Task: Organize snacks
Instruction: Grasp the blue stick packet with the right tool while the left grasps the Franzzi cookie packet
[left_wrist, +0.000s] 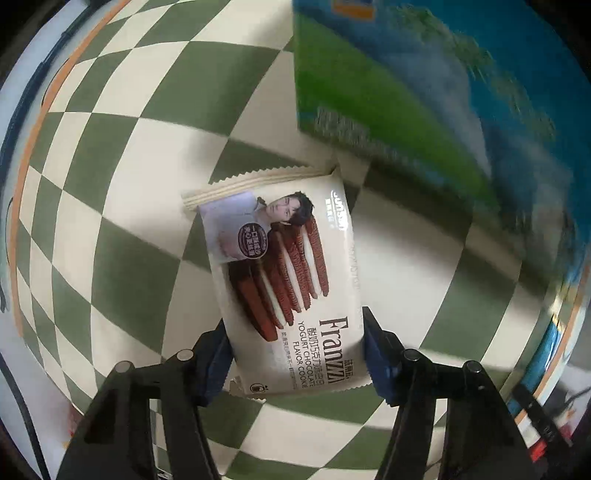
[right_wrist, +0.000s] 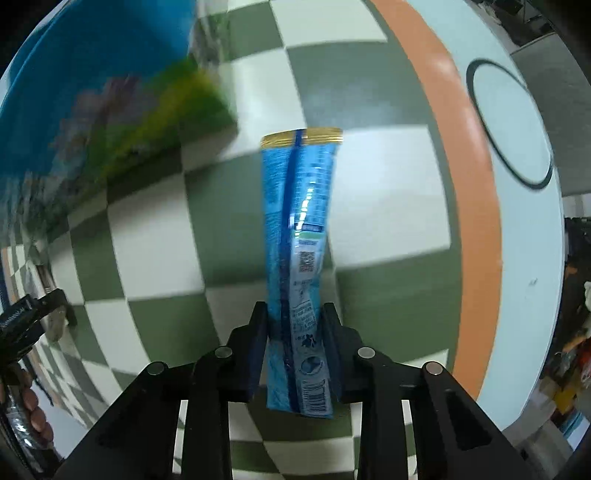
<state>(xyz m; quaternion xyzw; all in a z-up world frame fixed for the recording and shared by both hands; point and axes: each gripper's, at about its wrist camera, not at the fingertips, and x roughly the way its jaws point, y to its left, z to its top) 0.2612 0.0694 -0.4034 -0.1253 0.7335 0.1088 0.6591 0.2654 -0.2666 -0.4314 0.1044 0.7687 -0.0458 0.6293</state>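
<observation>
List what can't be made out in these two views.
- Box, left wrist view: print motion-blurred, top and right side cut off by the frame.
- Cookie pack, left wrist view: near end partly hidden behind the left claw.
- Blue stick pack, right wrist view: small print unreadable; only the seam side shows.

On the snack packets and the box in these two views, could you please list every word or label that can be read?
"Franzzi" on the white cookie packet.
"YOGURT CHOCOLATE FLAVOR COOKIE" below it on the same packet.
Chinese characters beside the brand and in the dark round badge: too small to read.
Blue stick packet: fine print, a square code and a barcode, all too small to read.
Blue and green box: print blurred, unreadable.
</observation>
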